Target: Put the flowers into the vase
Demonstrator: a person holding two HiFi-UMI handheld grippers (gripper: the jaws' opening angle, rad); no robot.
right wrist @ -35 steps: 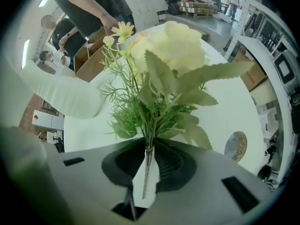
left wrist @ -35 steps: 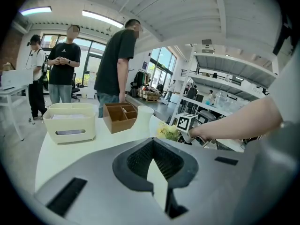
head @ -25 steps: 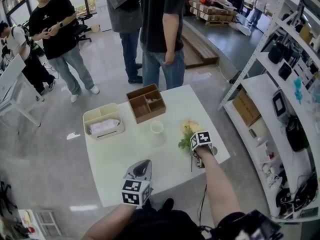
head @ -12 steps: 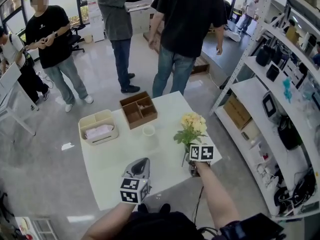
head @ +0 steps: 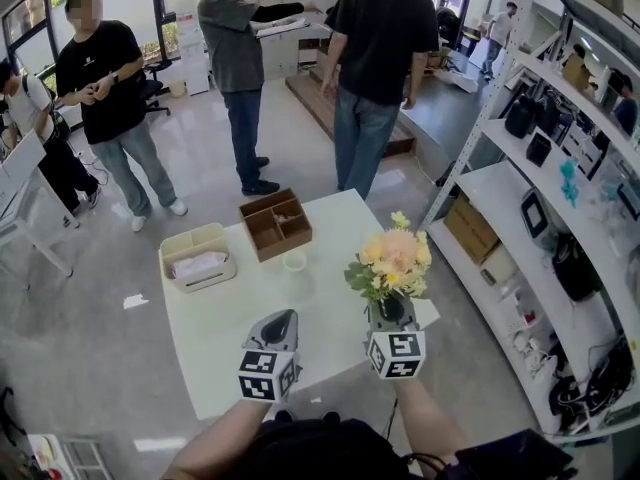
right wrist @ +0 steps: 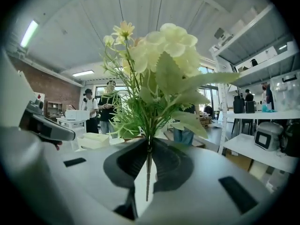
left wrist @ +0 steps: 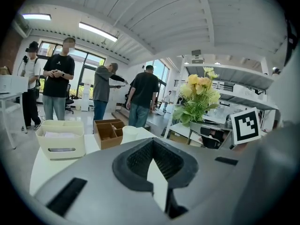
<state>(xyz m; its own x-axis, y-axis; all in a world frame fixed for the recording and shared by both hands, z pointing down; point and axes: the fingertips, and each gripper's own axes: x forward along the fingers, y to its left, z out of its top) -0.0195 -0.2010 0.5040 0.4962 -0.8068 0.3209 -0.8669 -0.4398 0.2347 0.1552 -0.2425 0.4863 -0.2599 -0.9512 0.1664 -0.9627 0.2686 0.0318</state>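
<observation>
Gripping the flowers (head: pixel 392 263) by their thin stem, the right gripper (head: pixel 389 313) had its jaws nearly together and clamped on that stem. The right gripper view showed the stem pinched between the dark ribbed pads (right wrist: pixel 126 165), with green leaves and pale blooms fanning out above. The bunch stood upright in the air over the right side of the white table (head: pixel 230 338), not touching it; the blooms were yellow, peach and cream. The left gripper (head: pixel 285 318) hovered over the table's near edge, left of the right gripper and apart from it. The left gripper view showed its jaws brought together at the tips with nothing between them. A small white vase (head: pixel 295 260) stood upright near the middle of the table, farther from the person than both grippers and well apart from the flowers, so the flowers were not yet in it. Just behind the vase sat a brown wooden box (head: pixel 275 223) with compartments. Left of that was a cream tray (head: pixel 182 240) holding a folded white cloth (head: pixel 200 265). Several people (head: pixel 375 58) stood on the grey floor beyond the table, two of them close to its far edge. Metal shelving (head: pixel 495 183) with bags and devices ran along the right side.
</observation>
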